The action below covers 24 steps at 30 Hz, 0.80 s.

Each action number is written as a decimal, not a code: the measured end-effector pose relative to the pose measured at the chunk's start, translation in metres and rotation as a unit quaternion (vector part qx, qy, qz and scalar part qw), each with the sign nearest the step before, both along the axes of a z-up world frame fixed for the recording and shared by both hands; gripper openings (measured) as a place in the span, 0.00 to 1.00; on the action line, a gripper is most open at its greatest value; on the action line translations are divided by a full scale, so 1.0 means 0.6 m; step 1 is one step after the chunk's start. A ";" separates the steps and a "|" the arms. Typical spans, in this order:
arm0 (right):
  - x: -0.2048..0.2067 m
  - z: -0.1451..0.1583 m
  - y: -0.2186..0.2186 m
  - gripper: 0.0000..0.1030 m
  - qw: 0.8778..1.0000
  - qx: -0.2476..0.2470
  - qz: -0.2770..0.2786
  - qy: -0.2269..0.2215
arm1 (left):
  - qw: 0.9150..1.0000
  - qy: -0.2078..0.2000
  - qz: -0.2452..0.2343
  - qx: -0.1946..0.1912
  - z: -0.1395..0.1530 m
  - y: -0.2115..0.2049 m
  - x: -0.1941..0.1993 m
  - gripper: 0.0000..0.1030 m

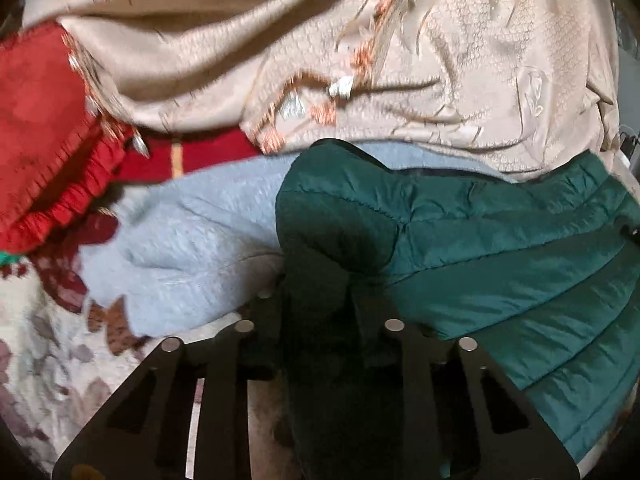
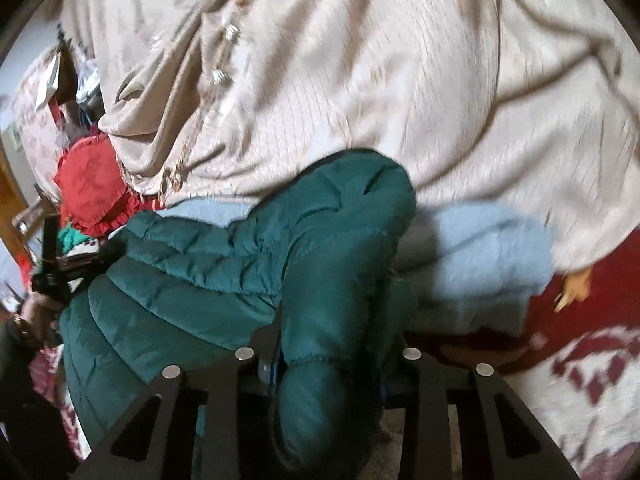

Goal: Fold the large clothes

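Green puffer jacket bunched between both grippers' jaws, left and right, each clamped on it.

Matte black left claw and right claw, silver round rivets, triangular cutouts.

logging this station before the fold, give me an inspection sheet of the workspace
surface: floral bedspread, cream with dark red print, mostly covered
job's things: green quilted jacket bunched, lying partly over a light blue fleece
clutter: beige embroidered cloth heaped behind; red frilled cushion to one side
grippers: left gripper and right gripper each shut on a fold of the jacket
cables: nothing seen
surroundings: dim furniture at the right wrist view's left edge, too blurred to name
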State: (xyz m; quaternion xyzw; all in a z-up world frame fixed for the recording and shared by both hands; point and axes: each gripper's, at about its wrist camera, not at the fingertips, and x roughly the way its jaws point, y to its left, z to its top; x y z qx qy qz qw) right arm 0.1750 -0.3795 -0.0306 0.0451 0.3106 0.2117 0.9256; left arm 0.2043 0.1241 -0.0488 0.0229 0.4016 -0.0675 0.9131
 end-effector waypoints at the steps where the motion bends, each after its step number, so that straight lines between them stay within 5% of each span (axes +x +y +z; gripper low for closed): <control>1: -0.011 0.012 0.000 0.29 1.000 -0.002 -0.001 -0.015 | 1.000 -0.011 0.004 0.002 0.014 -0.001 -0.009 0.19; 11: -0.146 0.139 0.018 0.27 0.991 -0.002 0.009 -0.132 | 0.989 -0.137 0.022 -0.055 0.173 0.000 -0.183 0.11; 15: -0.212 0.148 -0.012 0.27 0.989 0.009 0.015 -0.145 | 0.987 -0.137 0.012 -0.087 0.178 0.016 -0.230 0.10; 18: -0.226 0.131 -0.026 0.27 0.992 0.003 0.012 -0.126 | 0.991 -0.100 -0.007 -0.093 0.155 0.007 -0.227 0.11; 20: -0.214 0.108 -0.041 0.27 0.995 -0.007 -0.004 -0.096 | 0.993 -0.075 -0.021 -0.094 0.136 -0.008 -0.207 0.20; 22: -0.182 0.072 -0.063 0.27 0.999 -0.012 -0.038 -0.033 | 0.997 -0.042 0.006 -0.064 0.107 -0.015 -0.169 0.56; 24: -0.157 0.039 -0.087 0.27 0.997 -0.001 -0.068 0.024 | 0.997 -0.017 0.044 -0.058 0.080 -0.007 -0.140 0.61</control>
